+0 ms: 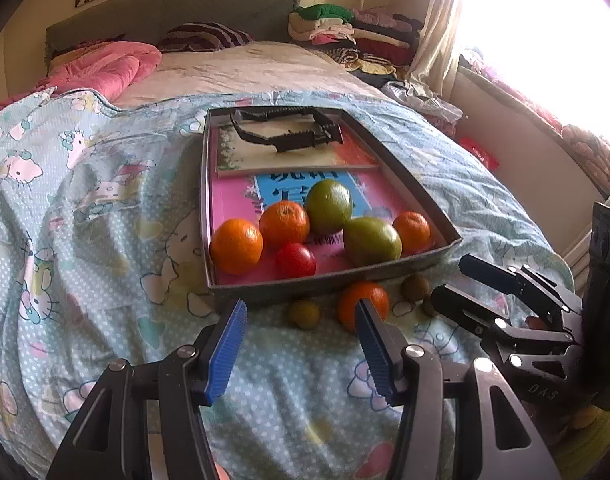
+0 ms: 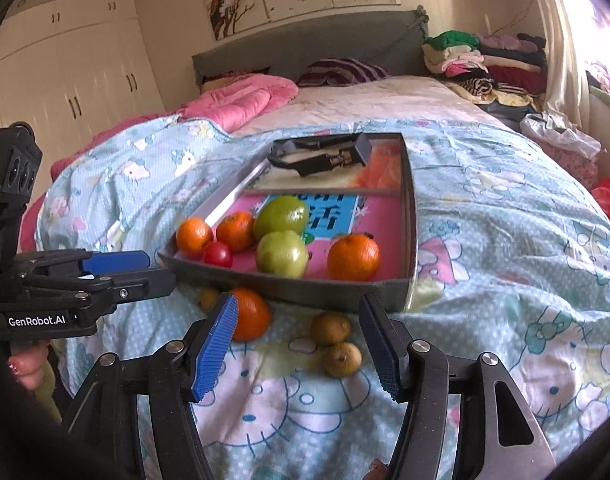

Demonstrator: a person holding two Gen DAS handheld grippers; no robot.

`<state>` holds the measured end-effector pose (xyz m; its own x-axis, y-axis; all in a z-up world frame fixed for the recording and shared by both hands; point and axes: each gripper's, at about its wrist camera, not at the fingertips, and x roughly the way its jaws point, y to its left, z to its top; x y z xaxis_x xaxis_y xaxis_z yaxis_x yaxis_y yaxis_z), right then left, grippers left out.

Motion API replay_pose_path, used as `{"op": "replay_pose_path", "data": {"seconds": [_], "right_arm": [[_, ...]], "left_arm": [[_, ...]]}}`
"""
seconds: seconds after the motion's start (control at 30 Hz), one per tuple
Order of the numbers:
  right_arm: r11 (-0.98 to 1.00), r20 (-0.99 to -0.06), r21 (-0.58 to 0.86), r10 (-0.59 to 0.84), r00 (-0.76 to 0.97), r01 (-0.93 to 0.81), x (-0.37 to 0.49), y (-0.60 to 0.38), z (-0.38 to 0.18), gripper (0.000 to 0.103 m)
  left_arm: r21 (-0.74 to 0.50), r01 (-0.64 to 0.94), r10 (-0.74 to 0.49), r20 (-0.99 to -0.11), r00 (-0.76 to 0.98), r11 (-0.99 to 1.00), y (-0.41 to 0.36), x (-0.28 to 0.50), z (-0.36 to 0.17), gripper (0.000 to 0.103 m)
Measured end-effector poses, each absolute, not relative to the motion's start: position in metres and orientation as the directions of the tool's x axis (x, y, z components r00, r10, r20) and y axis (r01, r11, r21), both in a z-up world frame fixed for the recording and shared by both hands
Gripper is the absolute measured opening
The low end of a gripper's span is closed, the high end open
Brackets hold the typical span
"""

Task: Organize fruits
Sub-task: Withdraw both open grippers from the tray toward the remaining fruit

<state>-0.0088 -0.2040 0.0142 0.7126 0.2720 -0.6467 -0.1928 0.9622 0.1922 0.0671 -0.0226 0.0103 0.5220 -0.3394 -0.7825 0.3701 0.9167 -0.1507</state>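
Two claws, both spread wide and carrying nothing. The right claw [image 2: 301, 344] hangs low over the bedspread [image 2: 505, 208] near the bed's foot edge, and between its blue pads [image 2: 213, 352] sit two small brown fruits [image 2: 331, 328], one just beside the other, with the nearer one [image 2: 342, 359] closest to the opening. The left claw [image 1: 303, 344] hovers beside it, its right pad in front of a loose orange [image 1: 363, 304] that lies just outside the tray's near wall; a small greenish fruit [image 1: 303, 313] rests just left of that orange.

Beyond them is the tray [image 2: 289, 280], a shallow box on the bedspread. At its near end it already holds three oranges [image 1: 236, 246], two green apples [image 1: 372, 242] and a small red fruit [image 1: 295, 260], lying on a pink book [image 1: 229, 204]; a black tool [image 1: 289, 132] lies on another book at the far end.

So, by my reading, four fruits are left to gather. For the right claw the sensible grab is the nearer brown fruit: drop straight over it, keep the pads level on either side, and close gently, since it looks small and round and the soft bedding lets it roll. Mind the neighbour touching distance away. Lift clear of the tray's near wall before crossing, then set it down in the bare patch near the right-hand orange [image 2: 354, 258].
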Motion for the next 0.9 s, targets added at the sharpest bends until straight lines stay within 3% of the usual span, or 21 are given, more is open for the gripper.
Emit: {"op": "replay_pose_path", "data": {"seconds": [0.53, 0.67, 0.9], "right_arm": [[0.972, -0.694, 0.162, 0.237, 0.68, -0.172, -0.012, -0.201, -0.004, 0.065], [0.977, -0.716, 0.148, 0.213, 0.665, -0.154, -0.01, -0.203, -0.011, 0.064], [0.985, -0.751, 0.055, 0.148, 0.644, -0.162, -0.007, -0.195, -0.024, 0.048]], "left_arm": [[-0.116, 0.386, -0.312, -0.809, 0.499, 0.915, -0.031, 0.06, -0.008, 0.055], [-0.128, 0.378, -0.316, -0.813, 0.489, 0.917, -0.031, 0.062, -0.013, 0.044], [-0.141, 0.368, -0.319, -0.814, 0.485, 0.919, -0.029, 0.067, -0.018, 0.036]]}}
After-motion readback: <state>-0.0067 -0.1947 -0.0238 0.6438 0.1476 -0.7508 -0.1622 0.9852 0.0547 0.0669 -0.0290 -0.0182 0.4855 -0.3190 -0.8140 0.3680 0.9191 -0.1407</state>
